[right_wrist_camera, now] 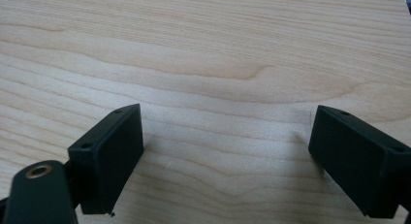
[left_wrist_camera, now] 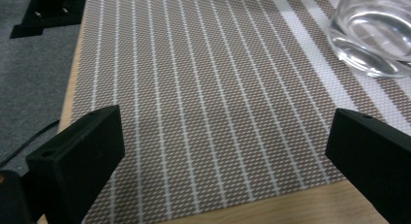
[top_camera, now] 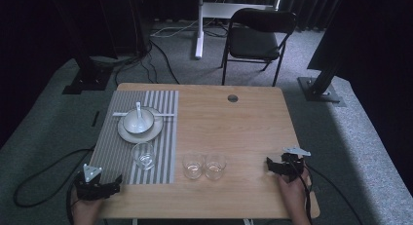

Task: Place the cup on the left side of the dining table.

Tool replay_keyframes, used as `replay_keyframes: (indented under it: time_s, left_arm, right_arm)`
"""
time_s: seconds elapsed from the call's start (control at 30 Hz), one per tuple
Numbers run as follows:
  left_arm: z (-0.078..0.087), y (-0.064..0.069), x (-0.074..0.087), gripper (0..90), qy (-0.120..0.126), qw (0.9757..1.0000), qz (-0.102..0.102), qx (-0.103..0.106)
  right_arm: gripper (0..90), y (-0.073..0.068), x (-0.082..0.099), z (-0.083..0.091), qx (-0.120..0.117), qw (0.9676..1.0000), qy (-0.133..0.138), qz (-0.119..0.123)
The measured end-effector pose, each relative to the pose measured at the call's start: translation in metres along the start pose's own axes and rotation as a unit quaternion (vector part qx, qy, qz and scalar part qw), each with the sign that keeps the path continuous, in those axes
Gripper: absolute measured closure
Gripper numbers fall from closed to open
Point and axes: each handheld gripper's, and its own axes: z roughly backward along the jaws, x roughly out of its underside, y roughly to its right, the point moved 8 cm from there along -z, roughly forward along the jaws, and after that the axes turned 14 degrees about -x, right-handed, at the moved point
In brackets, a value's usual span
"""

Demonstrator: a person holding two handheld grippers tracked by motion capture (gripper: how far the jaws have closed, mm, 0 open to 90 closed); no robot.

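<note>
Clear glass (top_camera: 143,155) sits on the mat (top_camera: 112,152), two glasses (top_camera: 204,166) remain on the desk (top_camera: 243,132), and both tools, left (top_camera: 116,184) and right (top_camera: 269,164), gape wide, empty.

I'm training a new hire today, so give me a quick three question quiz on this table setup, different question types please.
1. True or false: the left tool is shut on a glass.
2. Multiple choice: how many empty glasses stand on the bare wood of the table, off the striped placemat? A one, B two, C three.
3. Fill in: the white spoon rests in the ____.

Key:
1. False; its jaws are apart over the placemat, holding nothing.
2. B; the third glass stands on the placemat.
3. Bowl, which sits on the plate.
</note>
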Motion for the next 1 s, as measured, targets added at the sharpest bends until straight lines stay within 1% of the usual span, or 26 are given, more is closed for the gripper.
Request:
replay_keyframes:
  time_s: [0.1, 0.13, 0.2, 0.23, 0.3, 0.43, 0.47, 0.53, 0.57, 0.6, 0.63, 0.67, 0.73, 0.77, 0.8, 0.87, 0.9, 0.97, 1.0]
  left_arm:
    - [0.001, -0.005, 0.004, 1.0, 0.0, 0.9999, 0.001, -0.011]
    - [0.001, -0.006, 0.005, 1.1, 0.002, 0.9999, 0.002, -0.011]
    - [0.002, -0.011, 0.006, 1.0, 0.004, 0.9998, 0.012, -0.014]
    - [0.003, -0.012, 0.006, 1.0, 0.006, 0.9997, 0.02, -0.01]
    - [0.003, -0.017, 0.007, 1.0, 0.009, 0.9994, 0.026, -0.021]
    - [0.003, -0.021, 0.009, 1.0, 0.009, 0.9992, 0.026, -0.029]
    - [0.002, -0.025, 0.01, 1.0, 0.01, 0.9987, 0.025, -0.043]
    - [0.002, -0.029, 0.011, 1.0, 0.006, 0.9982, 0.022, -0.056]
    - [0.002, -0.032, 0.012, 1.0, 0.007, 0.9979, 0.025, -0.059]
    - [0.002, -0.033, 0.012, 1.0, 0.01, 0.9978, 0.037, -0.054]
    - [0.002, -0.033, 0.013, 1.0, 0.008, 0.9979, 0.043, -0.047]
    - [0.002, -0.034, 0.014, 1.0, 0.006, 0.9979, 0.041, -0.049]
    - [0.002, -0.035, 0.014, 1.0, 0.006, 0.9975, 0.038, -0.06]
    - [0.003, -0.035, 0.014, 1.0, 0.01, 0.9976, 0.043, -0.054]
    - [0.003, -0.034, 0.013, 1.0, 0.011, 0.9977, 0.042, -0.052]
    - [0.003, -0.034, 0.013, 1.0, 0.017, 0.9979, 0.03, -0.054]
    - [0.002, -0.034, 0.014, 1.0, 0.013, 0.9979, 0.026, -0.058]
    - [0.001, -0.032, 0.015, 1.0, 0.01, 0.9982, 0.026, -0.054]
    - [0.001, -0.031, 0.015, 1.0, 0.01, 0.9981, 0.024, -0.055]
  right_arm:
    - [11.8, 0.0, 0.0, 0.0, 0.0, 1.0, 0.0, 0.0]
    - [11.8, 0.0, 0.0, 0.0, 0.0, 1.0, 0.0, 0.0]
    - [11.8, 0.0, 0.0, 0.0, 0.0, 1.0, 0.0, 0.0]
    - [11.8, 0.0, 0.0, 0.0, 0.0, 1.0, 0.0, 0.0]
    - [11.8, 0.0, 0.0, 0.0, 0.0, 1.0, 0.0, 0.0]
    - [11.8, 0.0, 0.0, 0.0, 0.0, 1.0, 0.0, 0.0]
    - [11.8, 0.0, 0.0, 0.0, 0.0, 1.0, 0.0, 0.0]
    - [11.8, 0.0, 0.0, 0.0, 0.0, 1.0, 0.0, 0.0]
    - [11.8, 0.0, 0.0, 0.0, 0.0, 1.0, 0.0, 0.0]
    - [11.8, 0.0, 0.0, 0.0, 0.0, 1.0, 0.0, 0.0]
    - [11.8, 0.0, 0.0, 0.0, 0.0, 1.0, 0.0, 0.0]
    - [11.8, 0.0, 0.0, 0.0, 0.0, 1.0, 0.0, 0.0]
    - [11.8, 0.0, 0.0, 0.0, 0.0, 1.0, 0.0, 0.0]
    - [11.8, 0.0, 0.0, 0.0, 0.0, 1.0, 0.0, 0.0]
    - [11.8, 0.0, 0.0, 0.0, 0.0, 1.0, 0.0, 0.0]
    - [11.8, 0.0, 0.0, 0.0, 0.0, 1.0, 0.0, 0.0]
    - [11.8, 0.0, 0.0, 0.0, 0.0, 1.0, 0.0, 0.0]
    - [11.8, 0.0, 0.0, 0.0, 0.0, 1.0, 0.0, 0.0]
    - [11.8, 0.0, 0.0, 0.0, 0.0, 1.0, 0.0, 0.0]
